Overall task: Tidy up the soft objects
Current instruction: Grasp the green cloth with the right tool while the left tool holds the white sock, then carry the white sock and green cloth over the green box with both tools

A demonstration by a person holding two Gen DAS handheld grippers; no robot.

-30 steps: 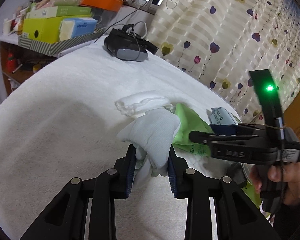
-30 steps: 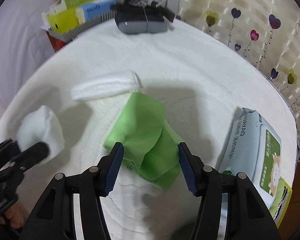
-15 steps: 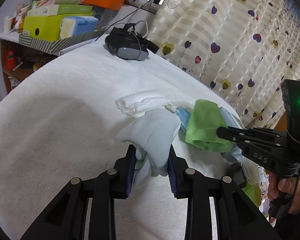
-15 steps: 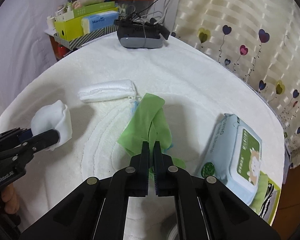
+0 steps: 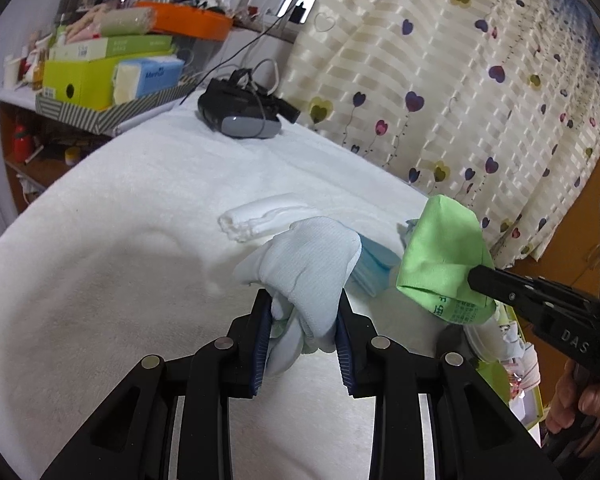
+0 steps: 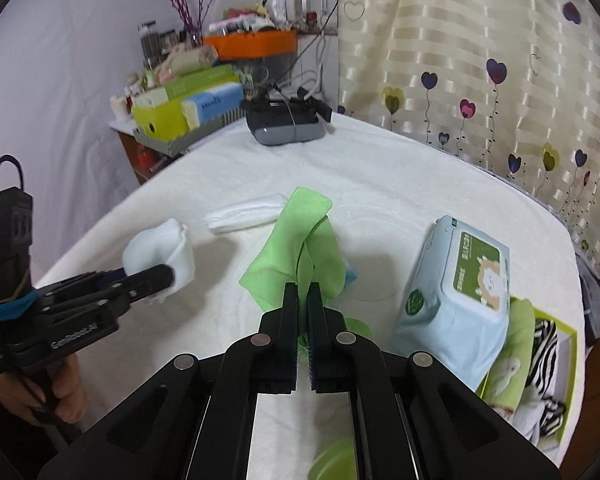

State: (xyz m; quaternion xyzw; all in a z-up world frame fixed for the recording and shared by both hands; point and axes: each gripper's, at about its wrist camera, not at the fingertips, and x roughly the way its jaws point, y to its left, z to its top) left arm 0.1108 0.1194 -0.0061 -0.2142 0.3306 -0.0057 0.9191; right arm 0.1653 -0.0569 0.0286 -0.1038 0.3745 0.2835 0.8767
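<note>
My left gripper (image 5: pixel 302 308) is shut on a pale white glove (image 5: pixel 308 256), held bunched above the white towel-covered table (image 5: pixel 100 240). In the right wrist view the same glove (image 6: pixel 160 248) hangs at the left in that gripper (image 6: pixel 156 274). My right gripper (image 6: pixel 304 292) is shut on a green cloth (image 6: pixel 300 240), lifted off the table and drooping forward. The left wrist view shows the green cloth (image 5: pixel 444 264) at the right in the right gripper (image 5: pixel 476 276). A folded white cloth (image 6: pixel 244 212) lies on the table beyond both. A blue item (image 5: pixel 372 268) peeks out under the cloth.
A pack of wet wipes (image 6: pixel 456 284) lies at the right, with a green box of fabrics (image 6: pixel 536 360) past the table edge. A dark headset (image 6: pixel 288 124) sits at the far end. Boxes and clutter (image 5: pixel 100 68) fill the shelf behind. A heart-print curtain (image 6: pixel 500 60) hangs at the right.
The right gripper shut on the green cloth and lifted it off the table, moving up and to the right. The left gripper kept still with the glove.
</note>
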